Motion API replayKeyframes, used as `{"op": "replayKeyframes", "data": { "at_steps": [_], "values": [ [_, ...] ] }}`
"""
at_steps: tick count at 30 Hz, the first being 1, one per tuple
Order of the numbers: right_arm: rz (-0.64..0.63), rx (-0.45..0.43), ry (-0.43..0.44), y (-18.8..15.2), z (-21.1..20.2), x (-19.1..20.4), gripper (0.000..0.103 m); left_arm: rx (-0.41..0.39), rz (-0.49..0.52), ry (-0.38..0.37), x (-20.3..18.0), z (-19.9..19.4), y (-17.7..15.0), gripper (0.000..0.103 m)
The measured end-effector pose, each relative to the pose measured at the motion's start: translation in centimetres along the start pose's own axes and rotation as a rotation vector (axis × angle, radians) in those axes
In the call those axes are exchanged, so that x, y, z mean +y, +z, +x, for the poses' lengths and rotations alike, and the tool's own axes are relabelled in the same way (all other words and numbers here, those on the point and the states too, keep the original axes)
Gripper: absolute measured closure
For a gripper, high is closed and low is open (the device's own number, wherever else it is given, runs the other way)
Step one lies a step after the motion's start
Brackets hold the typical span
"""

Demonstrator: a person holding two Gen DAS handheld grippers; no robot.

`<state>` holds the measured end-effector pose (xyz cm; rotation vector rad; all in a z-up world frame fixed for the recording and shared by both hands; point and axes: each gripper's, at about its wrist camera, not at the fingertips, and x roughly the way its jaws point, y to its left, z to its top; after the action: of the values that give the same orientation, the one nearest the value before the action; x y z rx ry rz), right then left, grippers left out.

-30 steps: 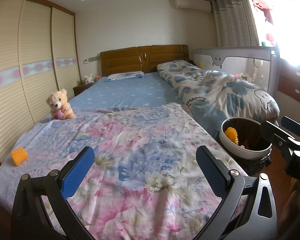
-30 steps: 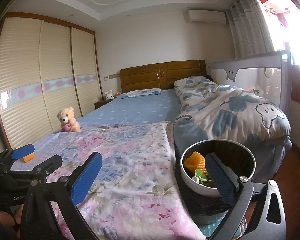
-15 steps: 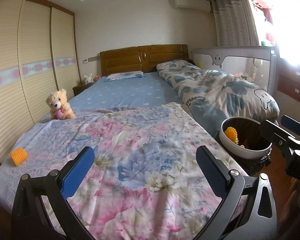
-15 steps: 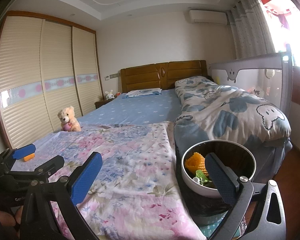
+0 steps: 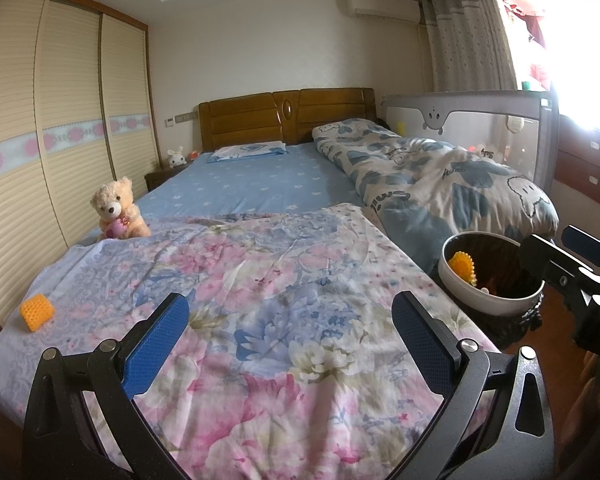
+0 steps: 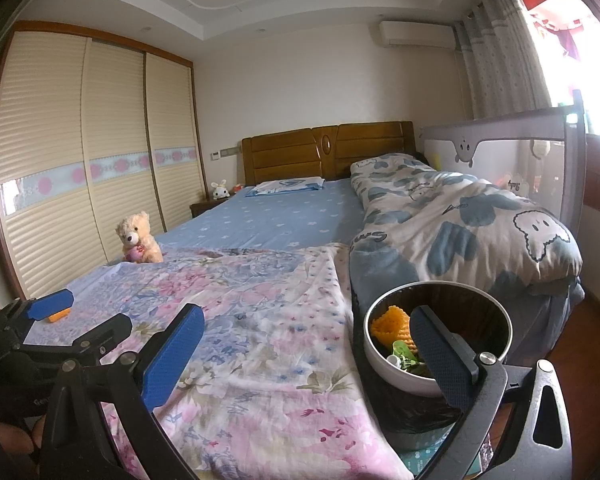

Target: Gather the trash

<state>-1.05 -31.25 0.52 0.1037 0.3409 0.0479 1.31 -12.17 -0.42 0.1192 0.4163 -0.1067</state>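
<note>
An orange foam-net piece (image 5: 37, 312) lies on the floral sheet near the bed's left foot corner; in the right wrist view only a sliver of this orange piece (image 6: 58, 315) shows behind the other gripper. A white-rimmed bin (image 5: 486, 305) with a black liner stands at the bed's right side and holds another orange net piece (image 6: 390, 326) and green scraps. My left gripper (image 5: 290, 338) hovers open over the floral sheet, nothing between its fingers. My right gripper (image 6: 304, 350) is open too, its right finger in front of the bin (image 6: 380, 354).
A teddy bear (image 5: 116, 211) sits at the bed's left edge. A rolled cartoon-print duvet (image 5: 440, 176) lies along the right, with a grey bed rail (image 5: 468, 114) behind it. Sliding wardrobe doors (image 5: 60, 128) run along the left wall. Wooden floor (image 6: 596, 344) shows at right.
Nothing has visibly changed apart from a very slight camera drift; both grippers stay open and in place.
</note>
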Motion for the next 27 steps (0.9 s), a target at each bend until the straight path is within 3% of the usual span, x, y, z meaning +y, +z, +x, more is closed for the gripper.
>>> {"op": "replayKeyframes", "data": {
  "at_steps": [27],
  "values": [
    [-0.001,0.000,0.001,0.04,-0.04,0.14,0.000,0.001,-0.001,0.000,0.14,0.07,-0.04,0.000]
  ]
}}
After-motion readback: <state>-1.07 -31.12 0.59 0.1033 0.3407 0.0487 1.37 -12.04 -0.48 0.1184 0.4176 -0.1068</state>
